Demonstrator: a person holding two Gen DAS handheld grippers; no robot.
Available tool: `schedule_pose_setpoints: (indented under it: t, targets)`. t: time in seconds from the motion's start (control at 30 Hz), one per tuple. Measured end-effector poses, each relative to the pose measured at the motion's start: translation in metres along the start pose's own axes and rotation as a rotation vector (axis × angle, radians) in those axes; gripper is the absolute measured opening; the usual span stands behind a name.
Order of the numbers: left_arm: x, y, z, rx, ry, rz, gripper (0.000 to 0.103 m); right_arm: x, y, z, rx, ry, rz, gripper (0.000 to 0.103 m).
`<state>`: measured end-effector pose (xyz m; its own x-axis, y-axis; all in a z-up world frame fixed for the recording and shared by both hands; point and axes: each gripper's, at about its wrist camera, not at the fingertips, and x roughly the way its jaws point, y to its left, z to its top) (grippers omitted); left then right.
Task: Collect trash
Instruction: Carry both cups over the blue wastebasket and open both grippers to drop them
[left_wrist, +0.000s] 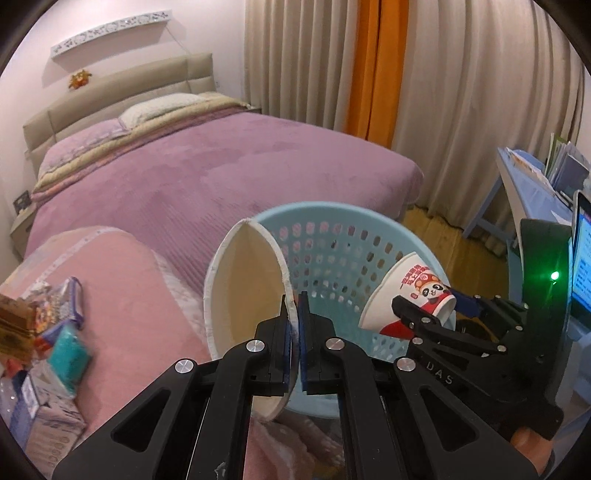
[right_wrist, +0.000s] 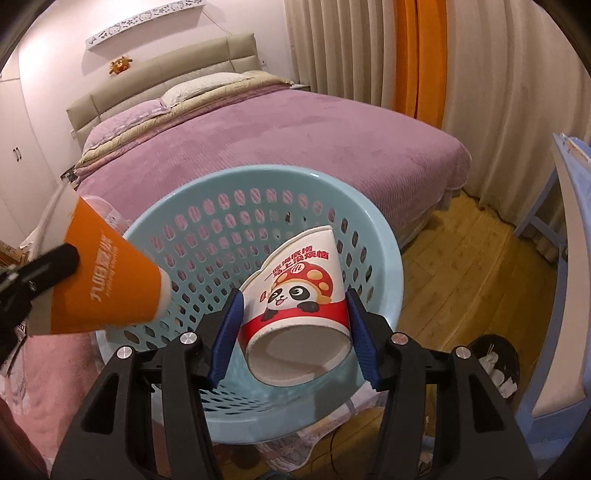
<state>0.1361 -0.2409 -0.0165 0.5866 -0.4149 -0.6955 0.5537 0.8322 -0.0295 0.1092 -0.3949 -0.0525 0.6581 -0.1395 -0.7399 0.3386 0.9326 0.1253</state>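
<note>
Both tools hang over the light-blue basket (left_wrist: 343, 229), each with a paper cup. The left tool (left_wrist: 294, 332) is clenched on the rim of an orange cup (right_wrist: 107, 280), its blue pads pinching the wall so the mouth folds to a crease. The left wrist view looks straight into that cup's cream inside and shows none of its colour; only the right wrist view shows the orange outside with white lettering, poised at the basket's left rim. The right tool (right_wrist: 295, 332) grasps a panda cup (right_wrist: 295, 295) at its sides, the cup tipped with its bottom toward the camera and its squashed mouth pointing down into the basket. From the left wrist view the same cup is seen side-on above the basket's right rim. The left wrist view alone takes in a heap of packets (left_wrist: 48, 332) on a pink cover at the left and a lit screen (left_wrist: 583, 254) at the far right. A purple bed (right_wrist: 280, 144) lies behind the basket.
</note>
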Motion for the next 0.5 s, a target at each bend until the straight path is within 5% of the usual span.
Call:
schedule_pose_setpoints:
  t: [0.07, 0.13, 0.5]
  targets:
    - [0.001, -0.004, -0.001, 0.006, 0.000, 0.006, 0.030, 0.002, -0.005, -0.002, 0.007, 0.010, 0.007, 0.055]
    - [-0.005, -0.003, -0.003, 0.006, -0.021, 0.022, 0.041, -0.002, -0.006, -0.003, 0.016, 0.006, 0.017, 0.061]
    - [-0.065, 0.001, -0.021, -0.021, -0.106, 0.114, 0.042, -0.049, 0.023, -0.001, -0.029, -0.091, 0.102, 0.061]
